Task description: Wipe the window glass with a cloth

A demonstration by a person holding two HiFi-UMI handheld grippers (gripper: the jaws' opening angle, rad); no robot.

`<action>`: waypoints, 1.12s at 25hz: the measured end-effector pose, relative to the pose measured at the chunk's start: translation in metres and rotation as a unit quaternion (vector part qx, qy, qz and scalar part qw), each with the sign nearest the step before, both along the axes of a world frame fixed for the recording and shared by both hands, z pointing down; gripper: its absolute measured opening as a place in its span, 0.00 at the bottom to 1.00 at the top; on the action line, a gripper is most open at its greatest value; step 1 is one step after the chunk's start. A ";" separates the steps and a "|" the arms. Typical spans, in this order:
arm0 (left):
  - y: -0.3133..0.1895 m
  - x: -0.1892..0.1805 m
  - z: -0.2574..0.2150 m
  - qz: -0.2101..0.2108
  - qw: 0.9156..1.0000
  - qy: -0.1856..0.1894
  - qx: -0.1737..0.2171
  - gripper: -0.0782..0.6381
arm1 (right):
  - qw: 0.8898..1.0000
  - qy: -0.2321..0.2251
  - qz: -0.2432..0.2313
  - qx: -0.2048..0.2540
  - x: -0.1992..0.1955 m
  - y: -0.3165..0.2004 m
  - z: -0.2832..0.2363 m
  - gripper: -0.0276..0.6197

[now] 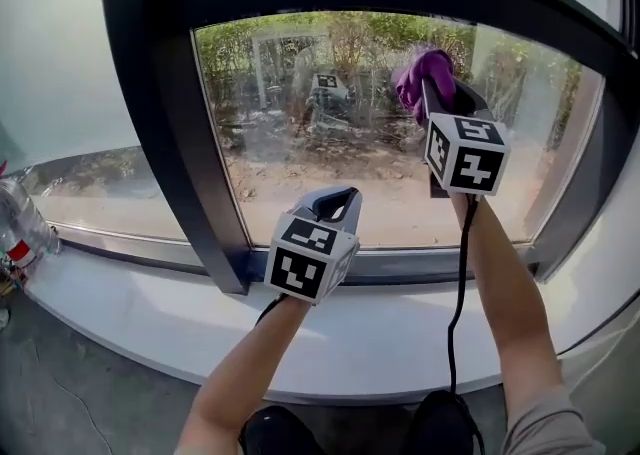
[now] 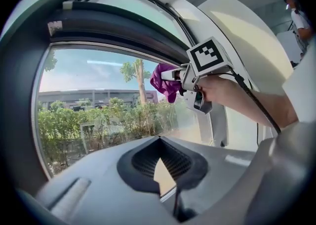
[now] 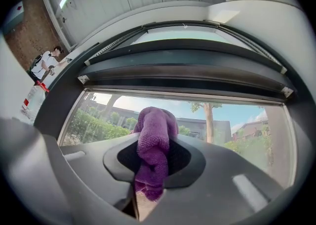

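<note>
Water bottle (image 1: 20, 221) sits far left on sill (image 1: 130, 313), outside wiping path. Left tongs (image 1: 338, 203) together, empty, held low by lower frame, probably parked clear. Window glass (image 1: 300, 143) hazy mid-pane. Purple cloth (image 1: 424, 75) clamped in right tongs (image 1: 440, 108), bunched end leading at upper right of pane. Contact likely.

Purple cloth (image 3: 154, 145): fuzzy microfibre pile, matt. The window glass (image 1: 330, 143): glossy, hazy smears. The frame (image 1: 185, 173): dark, matt. The sill (image 1: 180, 318): white, smooth, slight sheen.
</note>
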State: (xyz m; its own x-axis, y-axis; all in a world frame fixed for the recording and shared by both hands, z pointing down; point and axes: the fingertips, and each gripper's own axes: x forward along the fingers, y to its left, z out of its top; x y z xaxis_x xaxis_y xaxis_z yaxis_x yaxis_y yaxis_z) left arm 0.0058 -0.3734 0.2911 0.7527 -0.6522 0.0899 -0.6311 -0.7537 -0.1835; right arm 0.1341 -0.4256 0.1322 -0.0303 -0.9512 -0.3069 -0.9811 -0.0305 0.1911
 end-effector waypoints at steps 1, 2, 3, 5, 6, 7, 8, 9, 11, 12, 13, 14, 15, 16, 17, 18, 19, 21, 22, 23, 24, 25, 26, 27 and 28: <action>-0.002 -0.011 0.000 -0.010 1.000 -0.001 -0.002 0.11 | 1.000 0.002 -0.011 -0.004 -0.015 -0.004 0.002 0.21; -0.004 -0.020 0.000 -0.018 1.000 -0.001 -0.003 0.11 | 1.000 0.004 -0.022 -0.007 -0.030 -0.007 0.004 0.21; -0.005 -0.028 0.000 -0.025 1.000 0.000 -0.005 0.11 | 0.999 0.007 -0.031 -0.011 -0.043 -0.011 0.006 0.21; -0.007 -0.042 -0.003 -0.034 0.999 0.001 -0.006 0.11 | 0.999 0.010 -0.044 -0.016 -0.068 -0.017 0.009 0.21; -0.008 -0.049 -0.004 -0.038 0.999 0.001 -0.005 0.11 | 0.999 0.011 -0.049 -0.017 -0.080 -0.020 0.009 0.21; -0.009 -0.057 -0.005 -0.045 0.999 0.001 -0.004 0.11 | 0.998 0.014 -0.055 -0.020 -0.093 -0.024 0.010 0.21; -0.011 -0.066 -0.005 -0.053 0.999 0.001 -0.003 0.11 | 0.998 0.017 -0.061 -0.022 -0.107 -0.028 0.012 0.21; -0.012 -0.076 -0.005 -0.061 0.998 0.002 -0.004 0.11 | 0.997 0.021 -0.069 -0.026 -0.121 -0.032 0.013 0.21; -0.015 -0.095 -0.004 -0.078 0.997 0.003 -0.007 0.11 | 0.996 0.031 -0.082 -0.032 -0.148 -0.039 0.015 0.21; -0.016 -0.103 -0.003 -0.085 0.996 0.003 -0.009 0.11 | 0.995 0.036 -0.088 -0.034 -0.160 -0.042 0.016 0.21; -0.017 -0.111 -0.003 -0.091 0.996 0.003 -0.010 0.11 | 0.994 0.040 -0.093 -0.035 -0.171 -0.045 0.016 0.21; -0.017 -0.119 -0.002 -0.096 0.995 0.004 -0.011 0.11 | 0.994 0.044 -0.097 -0.037 -0.182 -0.047 0.015 0.21; -0.016 -0.127 -0.001 -0.101 0.995 0.004 -0.011 0.11 | 0.993 0.049 -0.101 -0.037 -0.193 -0.050 0.015 0.21; -0.016 -0.134 0.000 -0.105 0.994 0.004 -0.012 0.11 | 0.992 0.054 -0.105 -0.039 -0.204 -0.053 0.015 0.21; -0.016 -0.141 0.002 -0.110 0.994 0.005 -0.013 0.11 | 0.991 0.059 -0.109 -0.041 -0.215 -0.055 0.016 0.21; -0.015 -0.148 0.003 -0.114 0.993 0.006 -0.014 0.11 | 0.990 0.065 -0.113 -0.044 -0.226 -0.058 0.018 0.21; -0.015 -0.154 0.004 -0.118 0.993 0.006 -0.015 0.11 | 0.989 0.070 -0.117 -0.047 -0.236 -0.060 0.019 0.21; -0.014 -0.165 0.006 -0.124 0.992 0.008 -0.016 0.11 | 0.988 0.080 -0.125 -0.052 -0.257 -0.065 0.019 0.21; -0.014 -0.169 0.006 -0.126 0.992 0.009 -0.016 0.11 | 0.986 0.084 -0.130 -0.054 -0.267 -0.067 0.018 0.21; -0.013 -0.174 0.006 -0.128 0.992 0.010 -0.015 0.11 | 0.985 0.088 -0.135 -0.055 -0.277 -0.069 0.018 0.21; -0.013 -0.177 0.006 -0.129 0.991 0.012 -0.015 0.11 | 0.984 0.092 -0.139 -0.057 -0.286 -0.071 0.017 0.21; -0.014 -0.181 0.007 -0.131 0.991 0.013 -0.015 0.11 | 0.983 0.094 -0.144 -0.060 -0.294 -0.072 0.017 0.21; -0.014 -0.184 0.008 -0.133 0.991 0.015 -0.015 0.11 | 0.983 0.094 -0.147 -0.062 -0.300 -0.074 0.017 0.21; -0.014 -0.187 0.008 -0.134 0.991 0.015 -0.015 0.11 | 0.982 0.094 -0.149 -0.064 -0.305 -0.076 0.016 0.21; -0.014 -0.191 0.010 -0.136 0.991 0.014 -0.017 0.11 | 0.982 0.093 -0.150 -0.067 -0.309 -0.079 0.015 0.21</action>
